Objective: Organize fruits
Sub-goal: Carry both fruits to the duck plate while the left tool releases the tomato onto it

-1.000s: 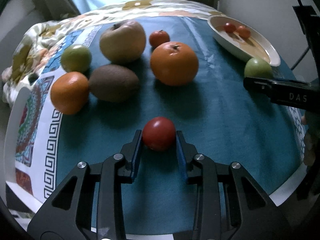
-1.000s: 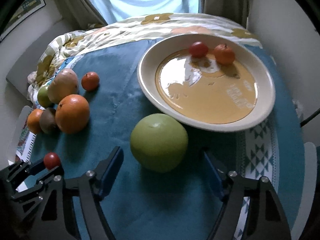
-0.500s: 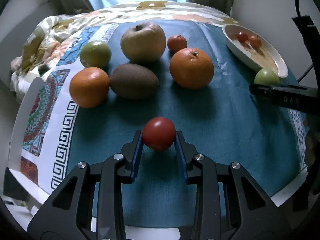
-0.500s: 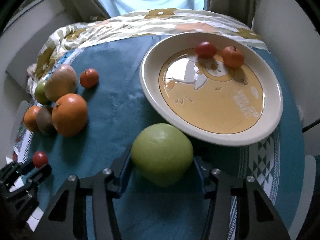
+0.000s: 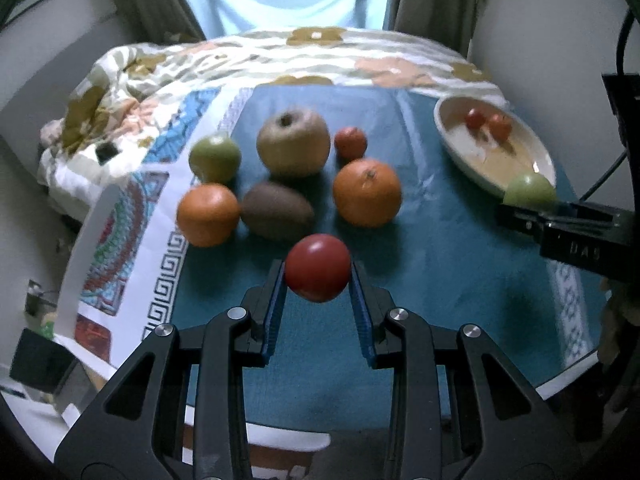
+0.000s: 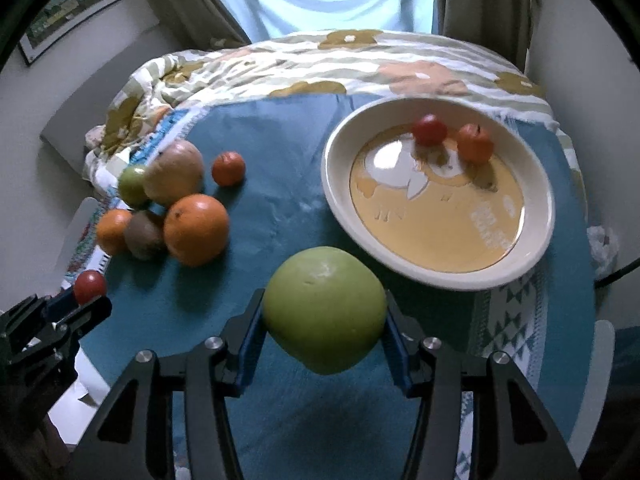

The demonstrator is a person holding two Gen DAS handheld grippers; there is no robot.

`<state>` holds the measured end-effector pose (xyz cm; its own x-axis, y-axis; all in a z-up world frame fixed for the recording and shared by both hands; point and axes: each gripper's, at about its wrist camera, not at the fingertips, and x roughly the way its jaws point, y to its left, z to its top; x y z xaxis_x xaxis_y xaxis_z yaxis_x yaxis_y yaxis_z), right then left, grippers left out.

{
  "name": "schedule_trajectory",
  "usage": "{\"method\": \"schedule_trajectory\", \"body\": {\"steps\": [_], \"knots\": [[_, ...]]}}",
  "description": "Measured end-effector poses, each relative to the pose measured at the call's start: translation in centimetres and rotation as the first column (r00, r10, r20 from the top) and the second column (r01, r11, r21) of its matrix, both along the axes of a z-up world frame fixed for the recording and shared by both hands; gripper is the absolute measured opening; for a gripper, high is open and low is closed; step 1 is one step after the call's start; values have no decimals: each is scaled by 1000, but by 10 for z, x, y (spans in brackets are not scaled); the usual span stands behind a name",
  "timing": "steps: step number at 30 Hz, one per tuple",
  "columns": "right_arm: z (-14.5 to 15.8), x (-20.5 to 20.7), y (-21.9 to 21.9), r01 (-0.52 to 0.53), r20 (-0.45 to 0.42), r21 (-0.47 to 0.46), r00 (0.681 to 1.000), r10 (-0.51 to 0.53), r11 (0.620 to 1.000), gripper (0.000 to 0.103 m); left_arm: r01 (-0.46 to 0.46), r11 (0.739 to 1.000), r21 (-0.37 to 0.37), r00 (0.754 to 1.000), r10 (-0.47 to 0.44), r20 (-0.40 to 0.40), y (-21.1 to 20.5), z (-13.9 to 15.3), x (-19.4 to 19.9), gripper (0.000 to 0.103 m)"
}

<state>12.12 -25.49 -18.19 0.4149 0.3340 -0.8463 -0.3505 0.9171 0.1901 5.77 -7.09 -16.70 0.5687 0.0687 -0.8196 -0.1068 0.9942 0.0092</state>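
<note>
My left gripper [image 5: 318,276] is shut on a red tomato [image 5: 318,267] and holds it above the teal cloth. My right gripper [image 6: 325,310] is shut on a big green apple [image 6: 325,308], lifted just in front of the cream plate [image 6: 340,200]. The plate holds a small red tomato [image 6: 429,129] and a small orange fruit [image 6: 475,143]. The plate [image 5: 460,152] and the green apple [image 5: 530,190] also show at the right of the left wrist view. The left gripper with its tomato [image 6: 89,286] shows at the left of the right wrist view.
A cluster of fruit lies on the teal cloth [image 5: 440,240]: a large orange [image 5: 367,192], a kiwi [image 5: 277,210], a brownish apple [image 5: 293,142], a small green apple [image 5: 215,158], a mandarin [image 5: 208,214], a small red-orange fruit [image 5: 350,143]. A rumpled floral blanket [image 5: 280,56] lies behind.
Both grippers have risen with their fruit. The right gripper went from open around the green apple to shut on it and lifted it. The left holds the tomato higher.
</note>
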Motion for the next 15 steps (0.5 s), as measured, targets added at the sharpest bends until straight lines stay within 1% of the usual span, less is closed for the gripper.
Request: {"method": "schedule_trajectory", "body": {"steps": [6,9,12,15], "knots": [[37,-1,-21,-14,53,29,999,12,999,49,2,999,37,998,-5,58,-20,40,4,36],[55,1,-37,-12,84,33,996,9,999,49,9,999,36,996,-12,87,-30,58,10,36],[69,6,-53,4,110,33,994,-8,999,49,37,999,37,992,-41,116,-41,72,20,36],[76,9,-69,33,124,32,992,-37,999,49,74,997,36,987,-78,137,-52,80,33,36]]}}
